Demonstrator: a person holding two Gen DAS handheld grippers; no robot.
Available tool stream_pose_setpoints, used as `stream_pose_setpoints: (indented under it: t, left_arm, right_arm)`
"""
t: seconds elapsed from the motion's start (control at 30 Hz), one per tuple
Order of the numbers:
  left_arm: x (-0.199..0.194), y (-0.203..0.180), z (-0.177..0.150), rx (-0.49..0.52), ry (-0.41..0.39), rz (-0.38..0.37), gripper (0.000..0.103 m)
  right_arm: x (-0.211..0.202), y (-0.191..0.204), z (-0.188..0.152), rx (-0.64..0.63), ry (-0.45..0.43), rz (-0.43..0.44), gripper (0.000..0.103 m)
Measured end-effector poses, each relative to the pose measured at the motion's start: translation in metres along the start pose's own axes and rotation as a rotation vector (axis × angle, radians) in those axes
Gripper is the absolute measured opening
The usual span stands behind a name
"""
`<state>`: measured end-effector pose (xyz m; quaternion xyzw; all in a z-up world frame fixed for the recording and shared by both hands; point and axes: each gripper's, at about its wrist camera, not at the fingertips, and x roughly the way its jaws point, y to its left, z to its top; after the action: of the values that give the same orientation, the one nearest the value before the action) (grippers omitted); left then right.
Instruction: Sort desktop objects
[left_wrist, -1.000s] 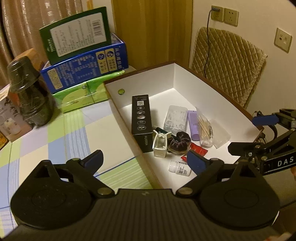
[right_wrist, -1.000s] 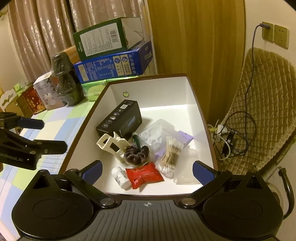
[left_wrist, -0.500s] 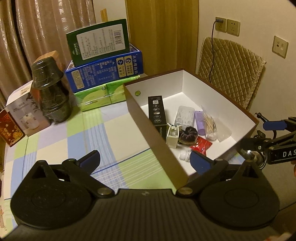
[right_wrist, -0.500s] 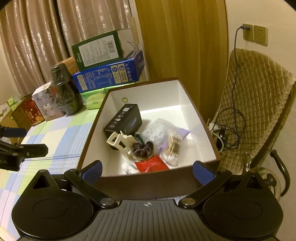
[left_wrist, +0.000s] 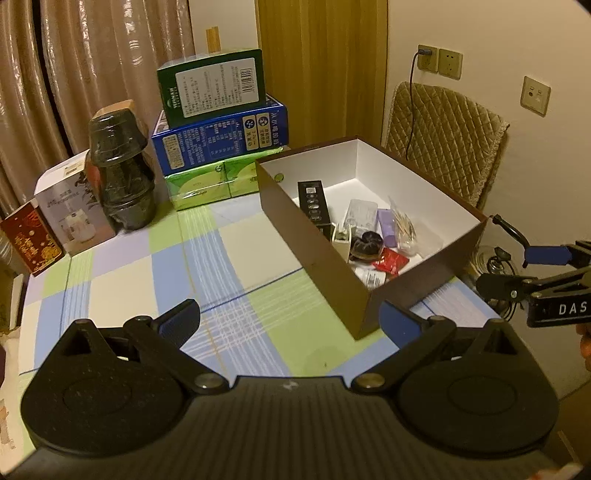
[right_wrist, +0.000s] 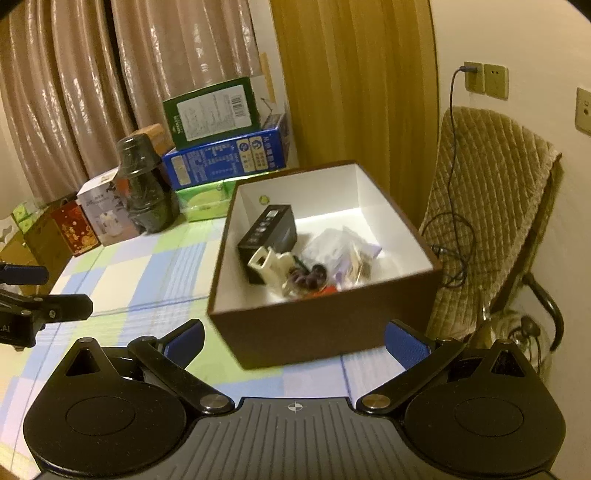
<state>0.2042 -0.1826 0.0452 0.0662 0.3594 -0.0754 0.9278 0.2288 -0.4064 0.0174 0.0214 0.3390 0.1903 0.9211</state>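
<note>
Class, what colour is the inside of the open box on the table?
White inside the box, brown outside; the right wrist view shows it best.

L gripper (left_wrist: 290, 323) jaws wide, empty, R gripper (right_wrist: 294, 341) jaws wide, empty, both level

Home interior, looks like a living or dining corner. Evidence: floor-length pleated curtains (left_wrist: 92, 66) behind the desk (left_wrist: 229, 254), which wears a checked pastel tablecloth; chair with a quilted fabric cover (right_wrist: 491, 206) against the wall; wall sockets (left_wrist: 439, 61) with a charger cable plugged in and trailing down. Retail cartons stacked at the desk's back edge: a green box (left_wrist: 212, 86) on a blue box (left_wrist: 221, 138), green tissue packs (left_wrist: 207, 181) underneath. Warm, dim domestic lighting.
</note>
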Motion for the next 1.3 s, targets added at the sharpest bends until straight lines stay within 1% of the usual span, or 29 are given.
stream_pose_setpoints:
  t: [0.17,0.63,0.87,1.3]
  left_arm:
    - [-0.019,0.005,-0.017,-0.012,0.011,-0.006,0.102]
    - [-0.064,0.015,-0.060,-0.033,0.035,0.017,0.102]
    - [-0.083,0.022,-0.081,-0.045,0.045,0.041,0.102]
    - [-0.110,0.043,-0.117,-0.084,0.069,0.065,0.102]
  right_arm:
    - [-0.018,0.017,-0.016,-0.018,-0.002,-0.026,0.101]
    - [-0.052,0.055,-0.050,-0.031,0.005,-0.009,0.101]
    - [-0.061,0.073,-0.066,-0.045,0.020,0.003,0.101]
    - [-0.071,0.107,-0.087,-0.088,0.040,0.033,0.101]
